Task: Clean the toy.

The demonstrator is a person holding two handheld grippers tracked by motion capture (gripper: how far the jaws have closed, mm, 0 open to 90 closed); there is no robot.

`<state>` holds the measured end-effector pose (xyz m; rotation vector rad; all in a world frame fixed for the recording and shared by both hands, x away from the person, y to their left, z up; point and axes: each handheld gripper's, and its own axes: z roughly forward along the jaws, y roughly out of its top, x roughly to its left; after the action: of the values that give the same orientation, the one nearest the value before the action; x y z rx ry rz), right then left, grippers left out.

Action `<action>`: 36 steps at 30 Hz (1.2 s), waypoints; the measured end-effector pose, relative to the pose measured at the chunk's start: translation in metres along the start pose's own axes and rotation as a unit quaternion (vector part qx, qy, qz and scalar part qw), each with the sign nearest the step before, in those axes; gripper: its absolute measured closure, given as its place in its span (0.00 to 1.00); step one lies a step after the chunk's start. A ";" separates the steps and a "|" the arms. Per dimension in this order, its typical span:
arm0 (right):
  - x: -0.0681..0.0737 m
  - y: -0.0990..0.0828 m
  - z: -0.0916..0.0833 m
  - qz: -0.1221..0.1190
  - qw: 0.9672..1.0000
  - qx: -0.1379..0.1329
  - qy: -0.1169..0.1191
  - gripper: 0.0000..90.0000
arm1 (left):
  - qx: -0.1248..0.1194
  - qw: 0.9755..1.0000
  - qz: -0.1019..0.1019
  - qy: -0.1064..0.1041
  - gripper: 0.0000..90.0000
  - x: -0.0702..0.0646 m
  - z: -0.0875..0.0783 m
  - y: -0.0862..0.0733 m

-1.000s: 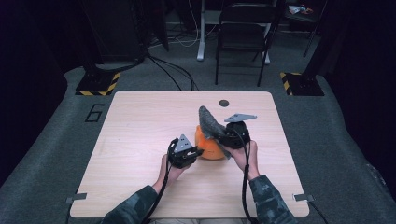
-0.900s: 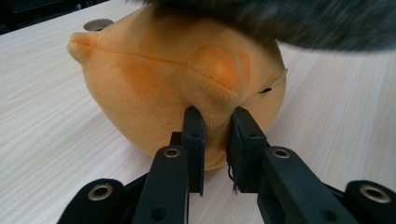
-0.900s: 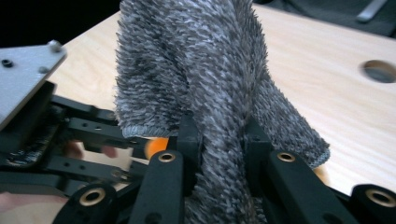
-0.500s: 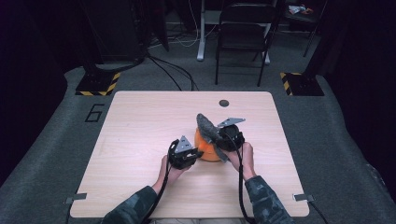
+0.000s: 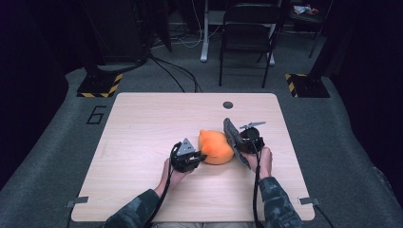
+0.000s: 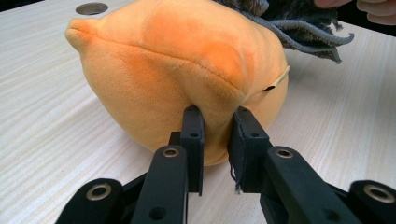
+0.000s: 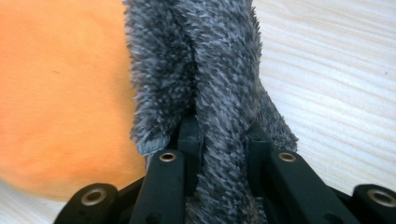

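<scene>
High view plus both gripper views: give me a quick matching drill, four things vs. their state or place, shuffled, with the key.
Column one:
1. left gripper
2. right gripper
3. orange plush
4. round hole

Column two:
A. pinches a fold of grey furry fabric
B. sits in the table top near the far edge
C. lies on the table between the two grippers
D. pinches a fold of orange plush

Pairs: 1-D, 2-A, 3-C, 4-B
</scene>
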<state>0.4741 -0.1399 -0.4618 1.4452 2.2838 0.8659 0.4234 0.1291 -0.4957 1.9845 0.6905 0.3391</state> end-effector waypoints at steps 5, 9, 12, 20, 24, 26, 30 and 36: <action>-0.007 -0.006 0.010 0.009 0.999 0.027 -0.016 0.83 | -0.004 1.000 -0.002 -0.002 0.85 0.001 0.000 -0.001; -0.013 -0.013 0.024 0.005 0.998 0.060 -0.027 0.83 | -0.004 1.000 -0.006 0.001 0.85 0.002 -0.001 -0.002; -0.013 -0.011 0.019 0.008 0.998 0.052 -0.030 0.83 | -0.008 1.000 -0.001 -0.001 0.85 0.006 -0.003 -0.001; -0.005 0.015 -0.046 0.005 0.997 -0.070 0.014 0.83 | -0.013 1.000 0.005 0.000 0.85 0.004 -0.002 0.000; 0.025 0.025 -0.062 -0.012 0.993 -0.100 0.056 0.83 | -0.018 1.000 0.018 0.007 0.84 -0.002 -0.001 0.003; 0.043 0.028 -0.060 -0.028 0.992 -0.102 0.073 0.84 | -0.019 1.000 0.024 0.005 0.84 -0.004 -0.001 0.004; 0.070 0.031 -0.046 -0.052 0.991 -0.087 0.089 0.83 | -0.021 0.999 0.031 0.007 0.85 -0.007 0.000 0.005; 0.080 0.027 -0.028 -0.092 0.993 -0.062 0.041 0.83 | -0.010 1.000 0.023 0.002 0.85 -0.002 0.001 0.003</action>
<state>0.4422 -0.0692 -0.4186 1.1463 2.3310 1.0072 0.4232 0.1259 -0.4939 1.9839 0.6428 0.3749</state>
